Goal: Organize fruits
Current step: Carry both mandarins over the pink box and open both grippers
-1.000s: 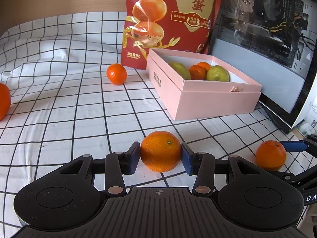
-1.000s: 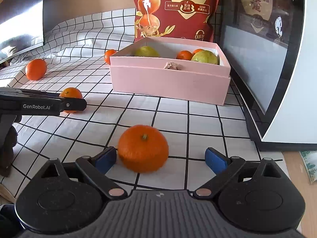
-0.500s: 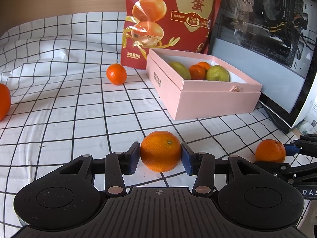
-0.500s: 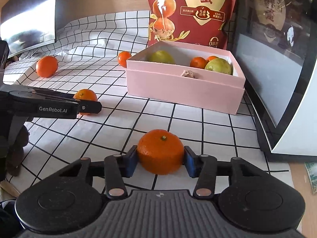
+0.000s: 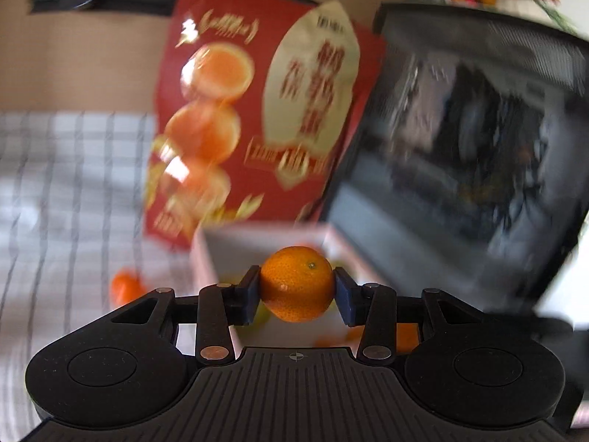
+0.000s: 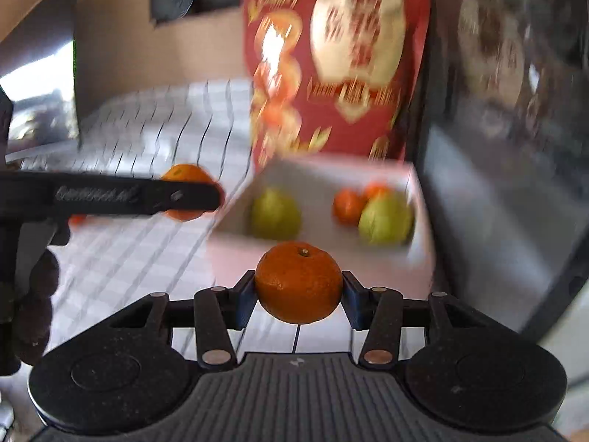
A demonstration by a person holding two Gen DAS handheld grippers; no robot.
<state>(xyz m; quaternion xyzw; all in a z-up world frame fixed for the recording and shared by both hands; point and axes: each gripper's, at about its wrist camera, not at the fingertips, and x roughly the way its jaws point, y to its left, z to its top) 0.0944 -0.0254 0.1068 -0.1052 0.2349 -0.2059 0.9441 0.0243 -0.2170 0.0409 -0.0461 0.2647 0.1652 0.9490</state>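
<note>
Both views are pretty smeared with motion blur, so only the held fruit is sharp. Starting on the left: the left gripper (image 5: 297, 289) has its blue pads squeezed onto an orange (image 5: 297, 283), lifted up off the grid-pattern cloth (image 5: 55, 184) on the worktop. In the right wrist view you can see that same left gripper (image 6: 206, 195) from the side as a black bar, with its orange (image 6: 184, 176) poking out behind the tip, hanging over the cloth just left of the pink box (image 6: 419, 228).

Another loose orange (image 5: 125, 287) sits on the cloth left of the box.

Moving right: the right gripper (image 6: 298, 296) is clamped the same way on a darker orange (image 6: 298, 281), stem up, held in the air just in front of the box's near wall. Inside the box there's a green fruit (image 6: 274, 213) on the left, two small oranges (image 6: 348, 206) and another green fruit (image 6: 384, 219) on the right.

Behind the box stands a red snack bag (image 6: 338, 55), and a dark glass-sided case (image 5: 478, 147) is on the far right.
</note>
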